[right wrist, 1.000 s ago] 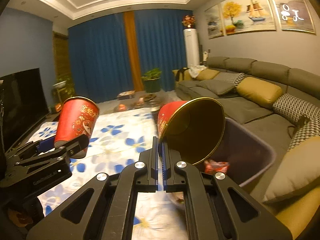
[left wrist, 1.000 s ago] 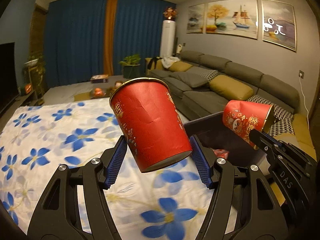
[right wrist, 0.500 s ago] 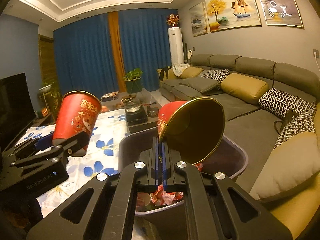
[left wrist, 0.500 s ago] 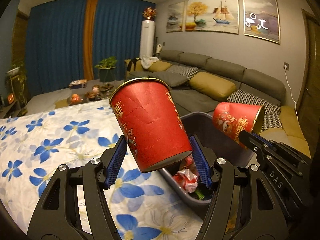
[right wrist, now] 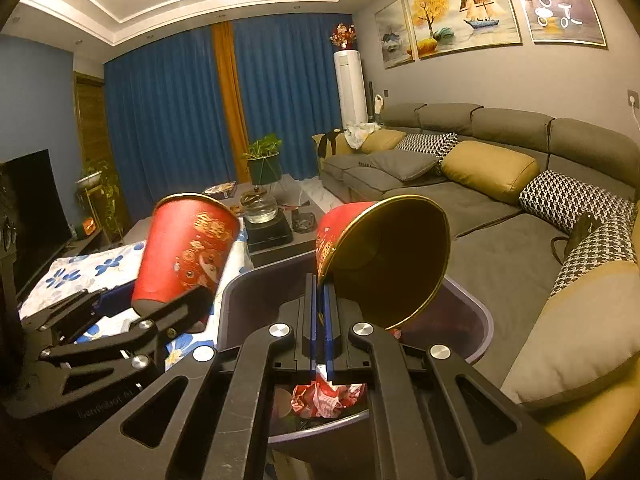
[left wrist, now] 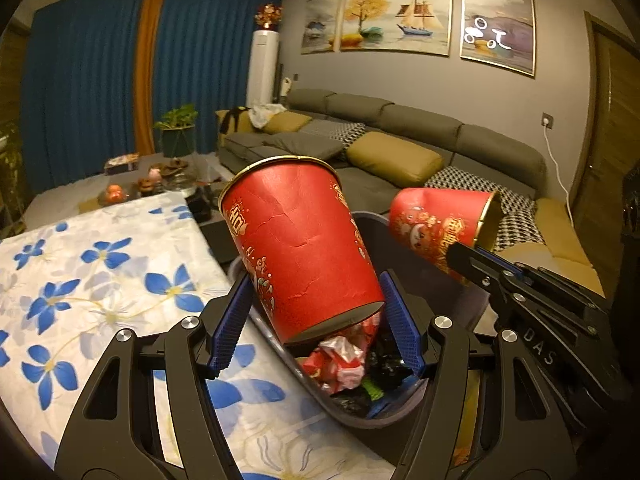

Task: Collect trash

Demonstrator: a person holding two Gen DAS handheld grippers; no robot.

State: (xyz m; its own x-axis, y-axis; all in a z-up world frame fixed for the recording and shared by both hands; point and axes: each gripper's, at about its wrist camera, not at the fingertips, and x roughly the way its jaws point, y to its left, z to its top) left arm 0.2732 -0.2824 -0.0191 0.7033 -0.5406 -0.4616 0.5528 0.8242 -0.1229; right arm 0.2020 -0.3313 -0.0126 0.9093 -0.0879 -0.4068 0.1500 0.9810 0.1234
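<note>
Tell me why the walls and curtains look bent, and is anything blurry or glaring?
Left wrist view: fisheye lens bows the curtains and darkens the corners; the red cup in the left gripper is sharp; warm, dim light. Right wrist view: same bending; ceiling light strip glares; the tilted cup pinched by the right gripper is crisp.

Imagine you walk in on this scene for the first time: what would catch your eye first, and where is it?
Two bright red paper cups stand out: one upright gripped across its lower body by the left tool, the other tipped on its side, pinched at the rim by the right tool. Both hang over a dark trash bin holding crumpled red wrappers, between the flowered tablecloth and the grey sofa.
</note>
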